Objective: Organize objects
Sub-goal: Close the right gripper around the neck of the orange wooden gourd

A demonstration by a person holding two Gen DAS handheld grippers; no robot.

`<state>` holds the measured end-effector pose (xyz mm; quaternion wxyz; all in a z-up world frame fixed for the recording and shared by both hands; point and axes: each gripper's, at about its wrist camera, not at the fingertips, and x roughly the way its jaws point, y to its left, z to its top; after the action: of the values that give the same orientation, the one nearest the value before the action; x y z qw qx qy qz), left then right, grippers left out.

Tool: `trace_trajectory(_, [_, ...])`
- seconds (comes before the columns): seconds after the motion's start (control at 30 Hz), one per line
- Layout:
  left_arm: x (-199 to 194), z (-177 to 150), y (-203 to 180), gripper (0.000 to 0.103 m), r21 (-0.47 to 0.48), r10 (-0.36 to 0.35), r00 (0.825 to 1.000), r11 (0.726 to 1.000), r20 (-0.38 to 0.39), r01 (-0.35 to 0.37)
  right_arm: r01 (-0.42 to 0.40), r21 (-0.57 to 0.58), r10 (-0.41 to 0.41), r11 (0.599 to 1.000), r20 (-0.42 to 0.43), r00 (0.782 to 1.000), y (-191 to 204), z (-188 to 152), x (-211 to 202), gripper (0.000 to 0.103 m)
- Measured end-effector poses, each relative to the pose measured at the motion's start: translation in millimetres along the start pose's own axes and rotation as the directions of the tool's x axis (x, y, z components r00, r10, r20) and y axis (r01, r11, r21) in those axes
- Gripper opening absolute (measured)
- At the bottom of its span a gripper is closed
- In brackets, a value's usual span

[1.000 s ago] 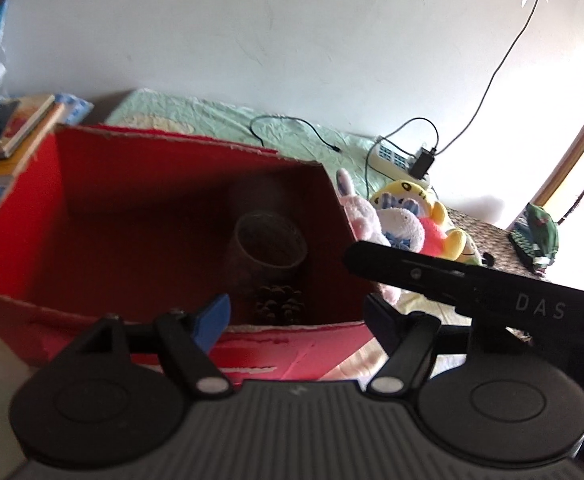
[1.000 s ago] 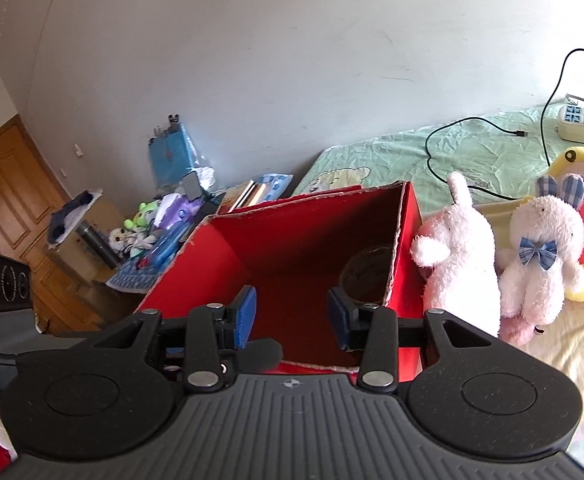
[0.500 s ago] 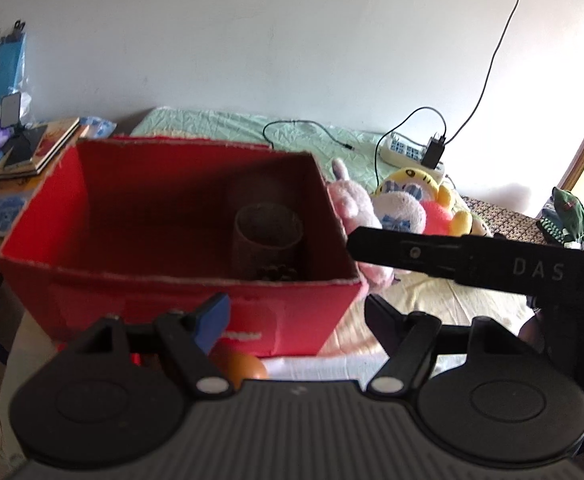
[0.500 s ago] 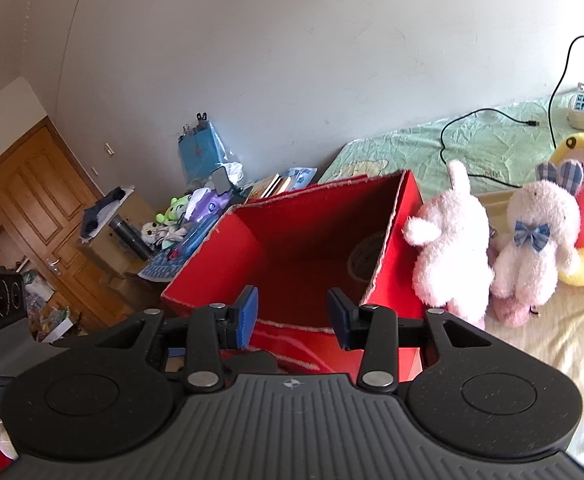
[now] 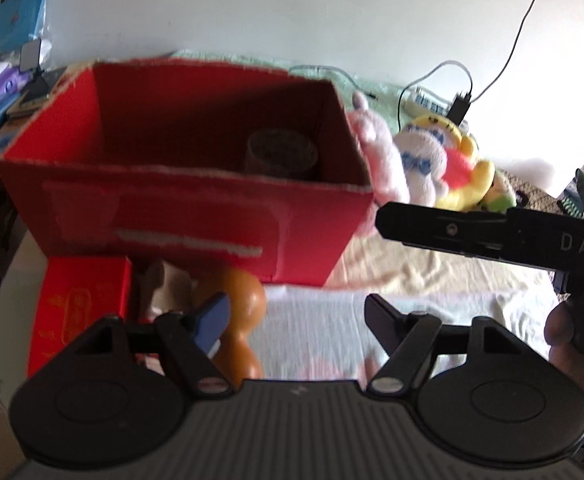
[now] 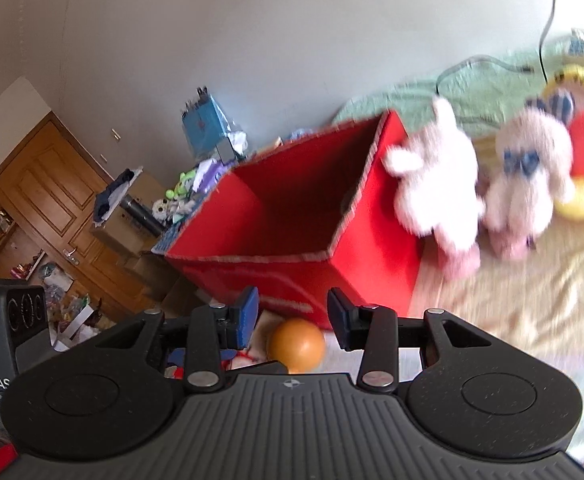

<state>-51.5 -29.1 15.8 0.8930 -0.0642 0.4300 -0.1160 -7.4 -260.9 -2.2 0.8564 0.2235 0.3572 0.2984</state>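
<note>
Pale bedding [image 5: 431, 268] spreads under both grippers, which hover level before the red cardboard box [image 5: 180, 216]. Left gripper [image 5: 295, 316] has its jaws spread wide, empty; right gripper [image 6: 292, 316] likewise parted, empty. An orange gourd-shaped toy [image 5: 244, 320] lies just in front of the box. Inside stands a dark cylinder [image 5: 280, 156]. Pink plush rabbits [image 6: 439, 196] lean beside the box's right wall.

1. A box [image 5: 180, 204] stands on the bed [image 5: 431, 264].
2. A jar [image 5: 280, 156] sits inside the box, in its far right corner.
3. Soft toys [image 6: 487, 192] lie just right of the box.
4. A gourd [image 5: 240, 316] and a packet [image 5: 80, 312] lie before the box.
5. A power strip [image 5: 427, 104] lies behind the toys.
</note>
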Motion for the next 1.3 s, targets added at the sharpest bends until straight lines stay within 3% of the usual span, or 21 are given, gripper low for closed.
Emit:
trace_trajectory(0.47, [32,-19,9,0.075,-0.004,0.043,0.992,0.999,-0.115,-0.044,-0.043,0.181,0.073,0.982,-0.161,0.984,-25,-23,29,0.039])
trace_trajectory(0.73, [40,-19,25,0.075,-0.041,0.022,0.99,0.999,-0.138,-0.028,-0.04,0.203,0.083,0.978,-0.211,0.974,-22,-24,41,0.039])
trace_trajectory(0.97, [47,-20,29,0.075,-0.034,0.001,0.988,0.999,-0.156,-0.006,-0.03,0.266,0.099,0.963,-0.249,0.963,-29,-24,53,0.032])
trace_trajectory(1.3, [64,-21,34,0.069,-0.036,-0.023,0.98,0.999,-0.2,0.017,-0.01,0.277,0.099,0.961,-0.309,0.946,-25,-27,75,0.032])
